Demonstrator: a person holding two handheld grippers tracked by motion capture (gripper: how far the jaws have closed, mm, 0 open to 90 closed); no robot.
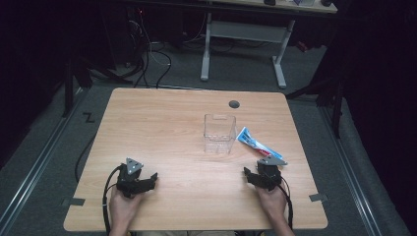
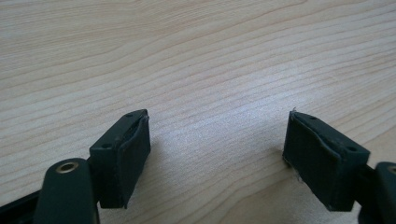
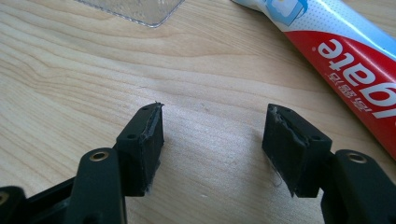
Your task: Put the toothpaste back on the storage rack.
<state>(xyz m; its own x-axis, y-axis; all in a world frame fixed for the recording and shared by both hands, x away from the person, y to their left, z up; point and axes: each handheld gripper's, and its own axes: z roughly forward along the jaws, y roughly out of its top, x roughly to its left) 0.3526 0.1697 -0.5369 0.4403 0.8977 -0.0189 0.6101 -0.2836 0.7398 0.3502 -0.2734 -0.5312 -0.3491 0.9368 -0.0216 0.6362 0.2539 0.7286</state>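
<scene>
Presently the right gripper [image 3: 212, 140] is resting on the table [image 1: 162, 123] with its jaws spread wide on bare wood, the toothpaste [image 3: 355, 56] lying just beside it, apparently untouched. The clear box [image 1: 219, 132] is standing near the tube. The left gripper [image 2: 217, 154] is sitting well apart, jaws likewise spread, gripping nothing.

One toothpaste tube [image 1: 256, 144], one clear container [image 1: 219, 133]
</scene>
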